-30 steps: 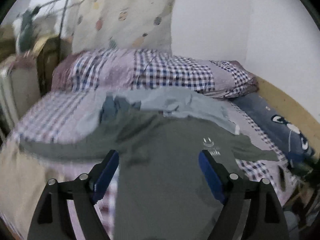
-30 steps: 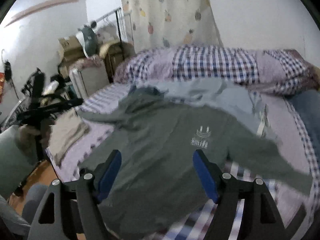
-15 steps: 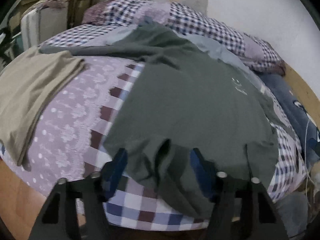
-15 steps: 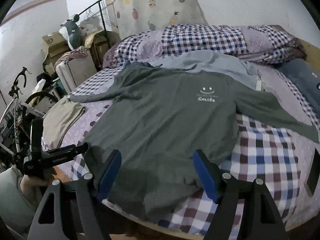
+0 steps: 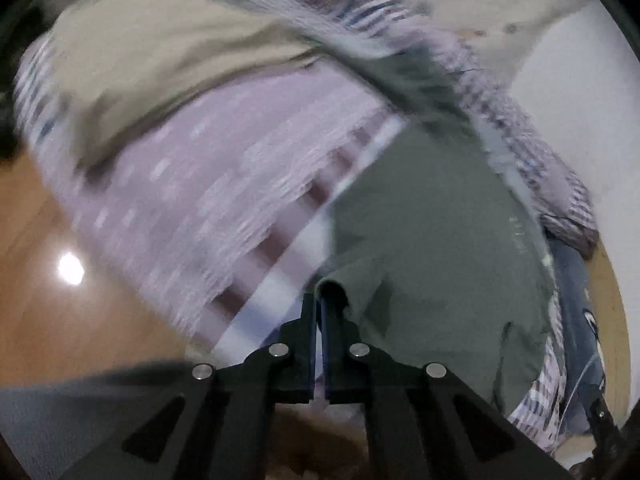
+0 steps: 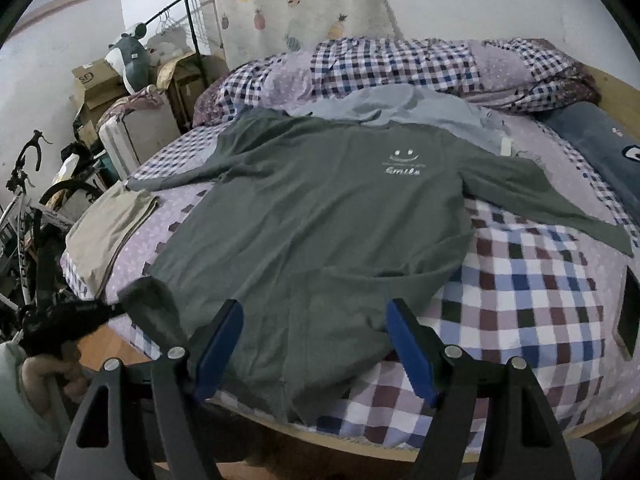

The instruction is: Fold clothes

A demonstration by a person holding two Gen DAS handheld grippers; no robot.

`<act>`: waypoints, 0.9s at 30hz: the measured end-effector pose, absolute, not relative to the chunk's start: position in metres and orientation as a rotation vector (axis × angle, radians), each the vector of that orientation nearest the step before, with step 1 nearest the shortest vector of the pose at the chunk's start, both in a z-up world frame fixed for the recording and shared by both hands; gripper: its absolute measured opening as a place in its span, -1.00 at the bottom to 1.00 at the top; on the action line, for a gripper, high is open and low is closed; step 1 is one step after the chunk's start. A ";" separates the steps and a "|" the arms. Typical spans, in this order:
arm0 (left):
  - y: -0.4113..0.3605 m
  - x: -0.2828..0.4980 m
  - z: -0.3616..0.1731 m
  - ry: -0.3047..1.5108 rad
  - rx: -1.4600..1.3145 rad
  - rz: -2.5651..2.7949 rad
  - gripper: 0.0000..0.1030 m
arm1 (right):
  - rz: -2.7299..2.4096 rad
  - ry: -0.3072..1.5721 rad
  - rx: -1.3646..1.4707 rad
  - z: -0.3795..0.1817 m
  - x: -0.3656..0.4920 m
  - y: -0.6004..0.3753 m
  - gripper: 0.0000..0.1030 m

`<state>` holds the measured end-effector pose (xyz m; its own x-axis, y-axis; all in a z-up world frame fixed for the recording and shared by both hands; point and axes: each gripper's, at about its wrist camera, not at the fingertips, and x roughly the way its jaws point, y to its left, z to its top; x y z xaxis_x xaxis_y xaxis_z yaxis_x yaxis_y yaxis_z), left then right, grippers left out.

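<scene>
Tee (image 6: 320,216) lay flat, face up on the bed (image 6: 532,280), sleeves out at 9 & 3, no fold made yet. Left gripper (image 5: 318,312) was pinched on the hem corner at 7; right gripper (image 6: 316,340) gaped wide w/ nothing in it, over the hem at 6. All folds left, I'd say.

left wrist view motion-blurred, bed (image 5: 224,184) smeared

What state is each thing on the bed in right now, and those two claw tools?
Green shirt: spread flat, front up, hem corner pinched.
Left gripper: jaws shut on the hem.
Right gripper: jaws open, holding nothing.
Beige garment: folded.
Light blue garment: unfolded, partly under the shirt.
</scene>
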<state>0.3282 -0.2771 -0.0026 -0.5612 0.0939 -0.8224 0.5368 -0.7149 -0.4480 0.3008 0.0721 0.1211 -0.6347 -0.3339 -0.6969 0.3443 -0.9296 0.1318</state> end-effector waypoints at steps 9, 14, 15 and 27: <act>-0.283 0.355 -0.008 0.992 1.335 -2.179 -0.25 | -2.531 0.195 1.089 0.080 0.272 0.022 0.49; -0.272 0.361 0.015 0.930 1.204 -2.324 0.10 | -2.540 0.220 1.151 0.053 0.241 0.004 0.27; -0.269 0.361 0.018 0.931 1.179 -2.360 0.13 | -2.544 0.222 1.173 0.048 0.234 0.002 0.21; -0.255 0.332 0.024 0.896 1.133 -2.512 0.14 | -2.615 0.070 1.265 0.044 0.222 0.038 -0.95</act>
<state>0.3320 -0.2547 0.0239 -0.6693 0.0290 -0.7424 0.4474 -0.7820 -0.4339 0.2217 0.0384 0.0436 -0.5983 -0.1899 -0.7784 0.2314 -0.9711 0.0590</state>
